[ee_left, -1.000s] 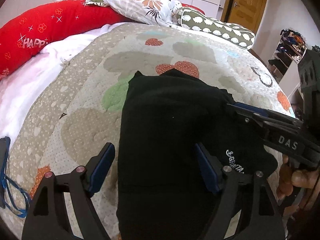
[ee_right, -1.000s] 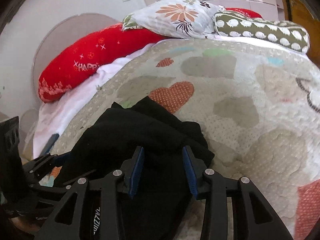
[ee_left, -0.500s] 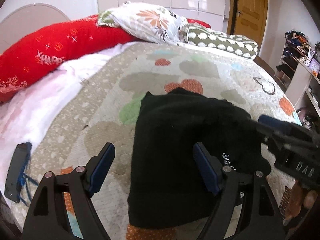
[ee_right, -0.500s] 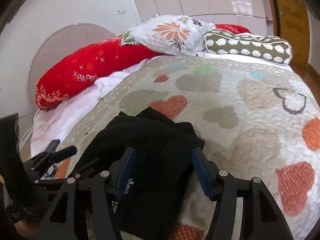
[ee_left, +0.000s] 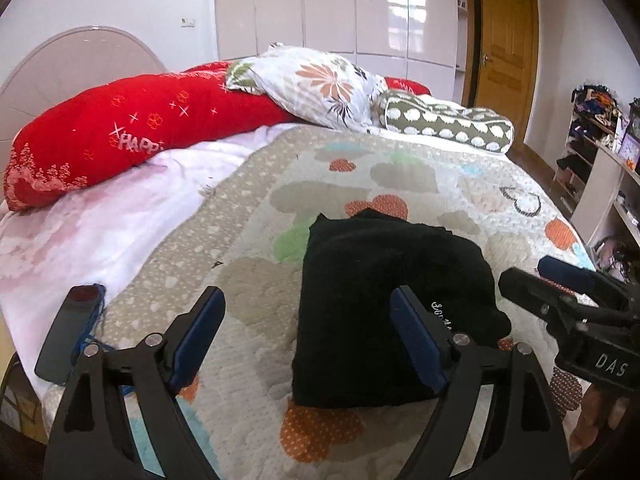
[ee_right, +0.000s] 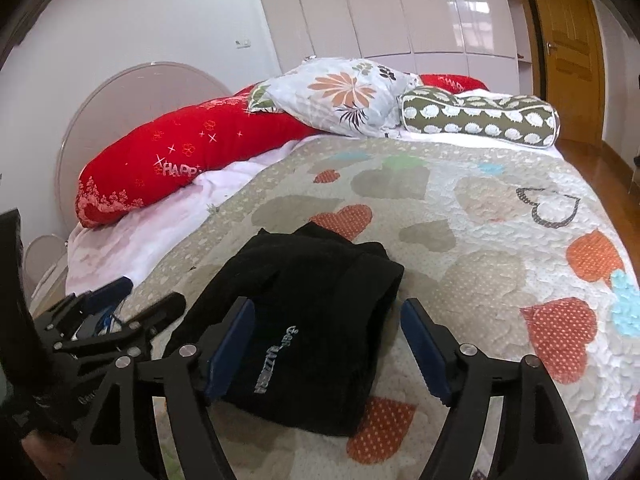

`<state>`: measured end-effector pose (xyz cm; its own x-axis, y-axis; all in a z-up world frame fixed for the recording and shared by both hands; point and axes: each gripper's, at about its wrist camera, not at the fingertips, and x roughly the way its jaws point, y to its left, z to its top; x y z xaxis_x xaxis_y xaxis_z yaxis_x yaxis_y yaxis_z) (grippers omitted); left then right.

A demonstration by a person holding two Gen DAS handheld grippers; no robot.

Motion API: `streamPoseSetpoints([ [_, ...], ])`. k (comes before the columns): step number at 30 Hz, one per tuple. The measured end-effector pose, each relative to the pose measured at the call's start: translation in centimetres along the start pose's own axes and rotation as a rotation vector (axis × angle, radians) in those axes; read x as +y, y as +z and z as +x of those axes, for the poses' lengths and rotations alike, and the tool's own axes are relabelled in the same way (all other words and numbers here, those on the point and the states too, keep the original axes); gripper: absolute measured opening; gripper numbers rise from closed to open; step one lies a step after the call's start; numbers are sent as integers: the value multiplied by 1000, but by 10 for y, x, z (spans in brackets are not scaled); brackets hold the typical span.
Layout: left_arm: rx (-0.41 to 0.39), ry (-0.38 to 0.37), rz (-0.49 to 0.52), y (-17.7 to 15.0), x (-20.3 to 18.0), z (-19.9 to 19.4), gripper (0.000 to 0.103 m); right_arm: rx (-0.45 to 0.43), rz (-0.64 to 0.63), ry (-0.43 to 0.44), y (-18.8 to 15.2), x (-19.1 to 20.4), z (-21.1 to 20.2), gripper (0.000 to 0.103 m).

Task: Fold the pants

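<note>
**Folded pants lie free, both grippers wide**

The black pants sit folded on the heart-print quilt, near its front edge. Soft, light, limp fabric; best pinched at a folded edge. Left gripper gapes empty; right gripper has just been opening, touching nothing.

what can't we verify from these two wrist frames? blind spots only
- Black pants: near right corner hidden by the left gripper finger, left wrist view; layers inside the fold not visible.
- White lettering on the pants: too small and warped to read, both views.
- Dark flat object at the bed edge: identity unclear; in the right wrist view the left gripper covers it.
- Right gripper: jaws open, just been opening, nothing clamped; hand cut off by the frame.
</note>
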<state>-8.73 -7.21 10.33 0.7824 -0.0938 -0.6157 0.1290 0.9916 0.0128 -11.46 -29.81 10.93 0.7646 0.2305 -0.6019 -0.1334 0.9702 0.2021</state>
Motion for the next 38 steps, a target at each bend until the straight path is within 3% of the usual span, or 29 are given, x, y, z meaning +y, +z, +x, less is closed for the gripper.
streamPoseSetpoints([
  [16,-42,1,-7,-3,2,-35,86,11,-19,19,-23,13,-28,81],
  [38,-47,-20,27,-7,-13,-45,86,31,-27,23,-33,10,-36,81],
])
